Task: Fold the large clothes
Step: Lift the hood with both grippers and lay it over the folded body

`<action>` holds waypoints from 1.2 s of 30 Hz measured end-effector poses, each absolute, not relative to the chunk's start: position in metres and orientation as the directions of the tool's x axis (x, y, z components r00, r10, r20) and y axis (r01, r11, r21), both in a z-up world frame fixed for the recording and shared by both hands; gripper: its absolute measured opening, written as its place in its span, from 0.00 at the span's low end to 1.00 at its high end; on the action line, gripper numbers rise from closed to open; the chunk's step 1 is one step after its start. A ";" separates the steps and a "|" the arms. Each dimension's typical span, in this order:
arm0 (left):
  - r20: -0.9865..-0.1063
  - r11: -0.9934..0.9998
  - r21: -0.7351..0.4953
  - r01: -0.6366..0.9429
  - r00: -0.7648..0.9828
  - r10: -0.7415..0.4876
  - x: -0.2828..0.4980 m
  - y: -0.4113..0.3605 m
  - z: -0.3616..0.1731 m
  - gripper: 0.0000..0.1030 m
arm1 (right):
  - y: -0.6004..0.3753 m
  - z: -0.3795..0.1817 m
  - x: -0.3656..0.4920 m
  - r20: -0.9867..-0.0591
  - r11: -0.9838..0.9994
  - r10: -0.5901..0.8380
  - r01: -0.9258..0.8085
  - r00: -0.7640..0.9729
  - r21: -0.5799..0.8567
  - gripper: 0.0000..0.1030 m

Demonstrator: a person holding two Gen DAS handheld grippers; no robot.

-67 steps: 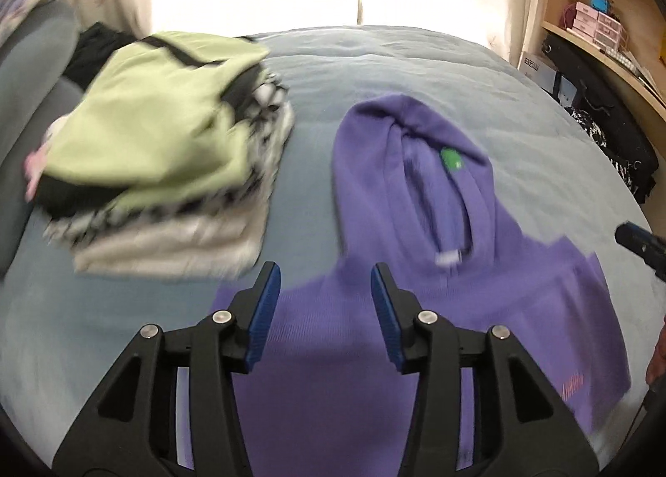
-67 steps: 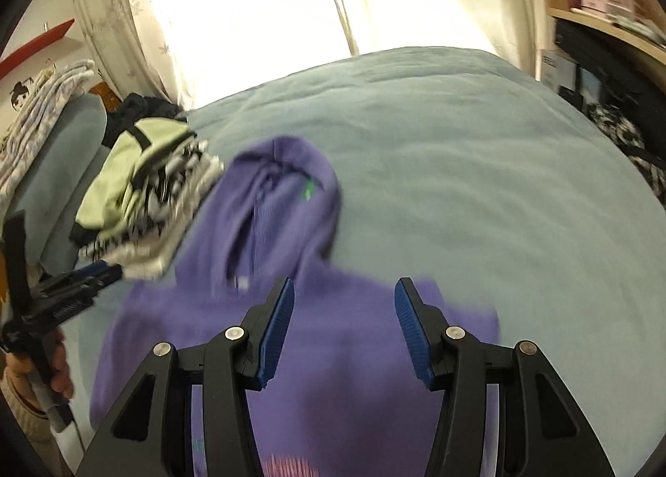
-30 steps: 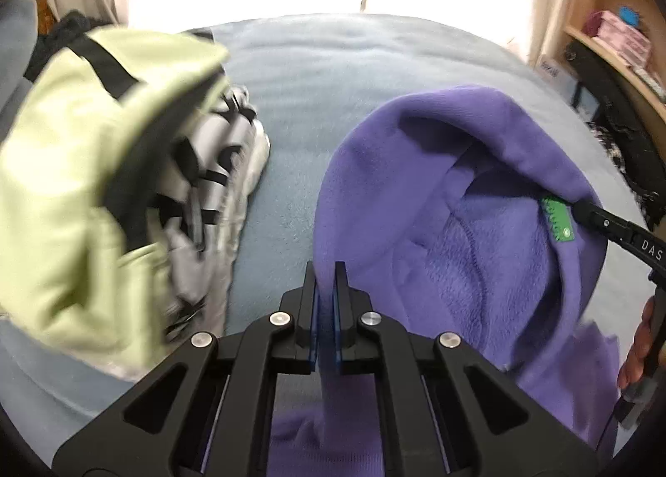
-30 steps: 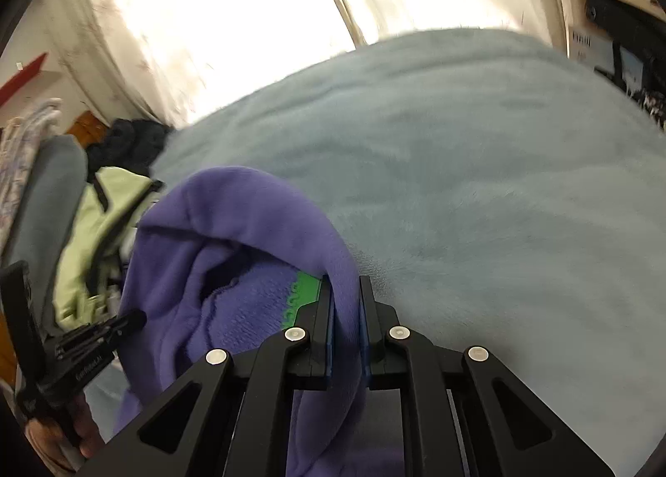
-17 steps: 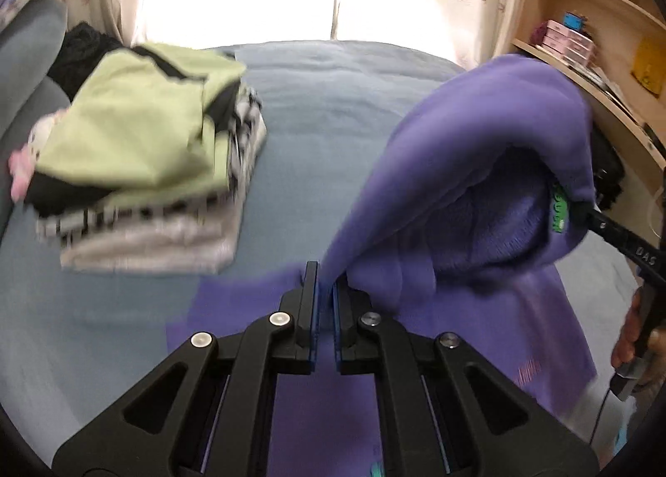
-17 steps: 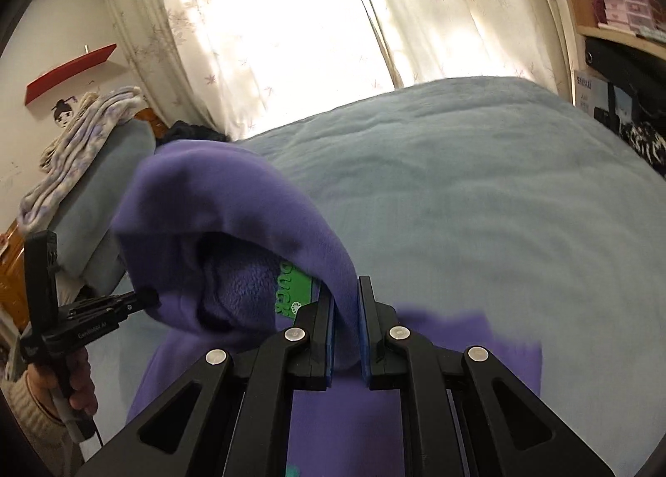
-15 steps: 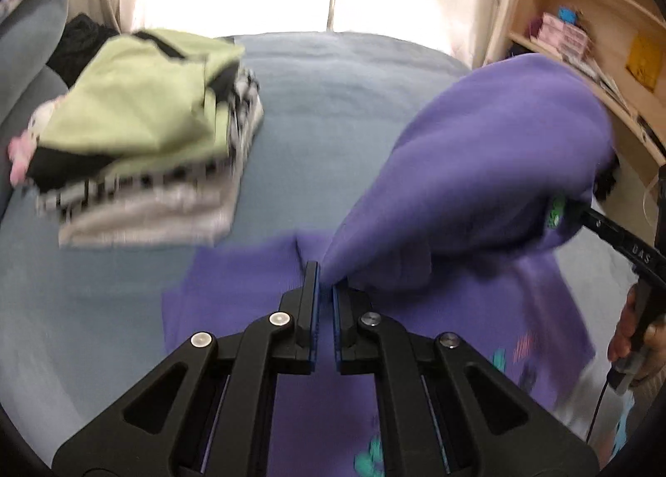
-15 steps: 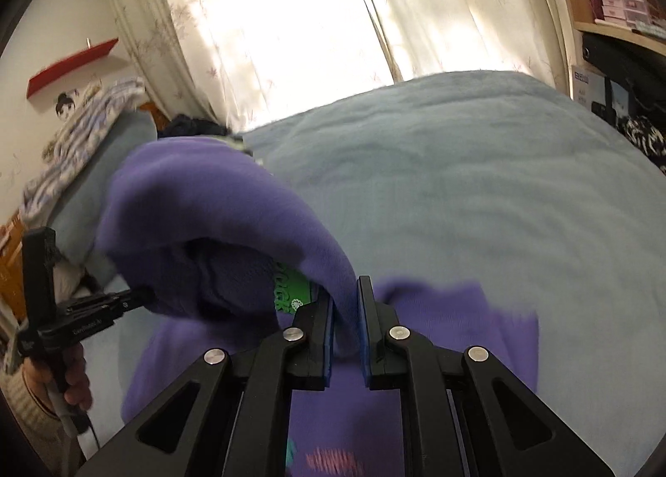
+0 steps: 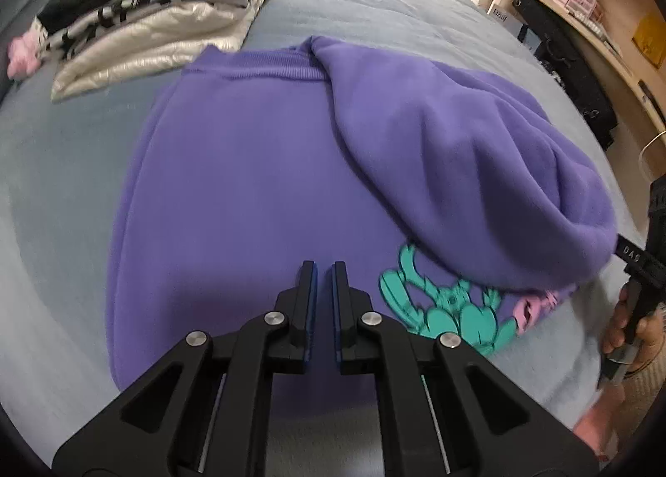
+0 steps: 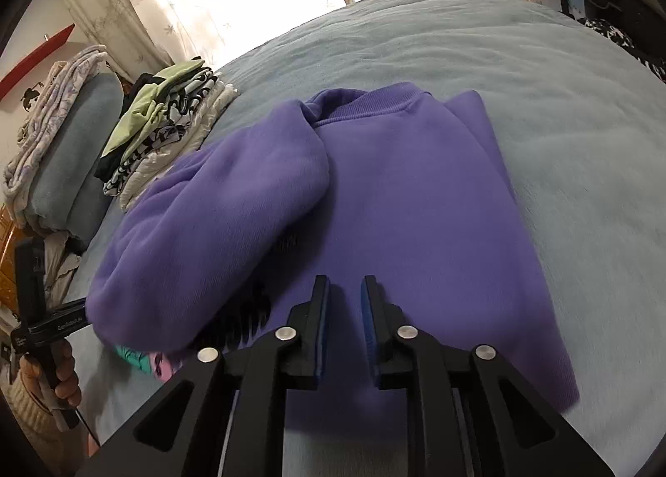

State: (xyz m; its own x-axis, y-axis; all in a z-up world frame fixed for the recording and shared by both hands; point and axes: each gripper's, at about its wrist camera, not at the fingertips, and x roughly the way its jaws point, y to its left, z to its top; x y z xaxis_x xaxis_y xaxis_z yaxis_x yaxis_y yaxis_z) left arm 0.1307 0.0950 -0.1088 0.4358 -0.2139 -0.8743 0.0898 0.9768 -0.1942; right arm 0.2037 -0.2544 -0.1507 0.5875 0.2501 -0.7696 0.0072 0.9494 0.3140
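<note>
On the bed lies the hoodie, purple fleece, body spread flat, hood flopped down over the chest print. Left gripper hangs above the near hem, jaws all but together, only a slit between the pads, and nothing in them. Right gripper sits over the other side of the body; its jaws have just been opening, a narrow gap shows now, and no cloth is caught there either. So both tongs are empty!

How will it handle? Soft, thick and limp, I'd say: it drapes, it sags, it won't hold a crease unless laid down flat. Light enough to lift by an edge, but bulky, and the hood makes a fat lump that may roll off. Fleece should grip well in the pads, little risk of slipping, nothing to break.

Best hold, to my eye: the ribbed hem at the far edge, or the side seams, one gripper each, pinching both layers together. A stack of folded clothes waits beyond, just beside the hoodie's far corner.
</note>
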 end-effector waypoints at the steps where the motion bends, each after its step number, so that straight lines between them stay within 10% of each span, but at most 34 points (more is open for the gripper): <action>1: -0.869 0.971 -0.223 0.090 0.433 -0.239 0.127 0.098 -0.109 0.04 | -0.253 -0.148 0.191 -0.767 0.947 0.257 0.004 0.587 0.320 0.25; 7: -0.794 0.898 -0.432 0.080 0.439 -0.421 0.113 0.108 -0.104 0.43 | -0.243 -0.118 0.151 -0.713 0.892 0.392 -0.052 0.582 0.449 0.42; 14: -0.682 0.791 -0.603 0.101 0.448 -0.577 0.115 0.102 -0.111 0.46 | -0.231 -0.095 0.147 -0.609 0.797 0.538 -0.117 0.583 0.592 0.68; 23: -0.599 0.718 -0.693 0.067 0.501 -0.625 0.145 0.097 -0.131 0.55 | -0.221 -0.117 0.200 -0.615 0.761 0.553 -0.040 0.562 0.648 0.68; 28: -0.566 0.707 -0.701 0.093 0.531 -0.631 0.162 0.084 -0.135 0.51 | -0.214 -0.133 0.219 -0.622 0.762 0.553 -0.036 0.554 0.646 0.47; 32: -0.639 0.797 -0.602 0.045 0.573 -0.514 0.157 0.071 -0.121 0.07 | -0.207 -0.129 0.225 -0.648 0.789 0.523 -0.025 0.554 0.614 0.29; 36: -0.755 0.900 -0.434 -0.044 0.562 -0.337 0.146 0.062 -0.097 0.05 | -0.196 -0.112 0.220 -0.632 0.779 0.530 -0.029 0.565 0.626 0.23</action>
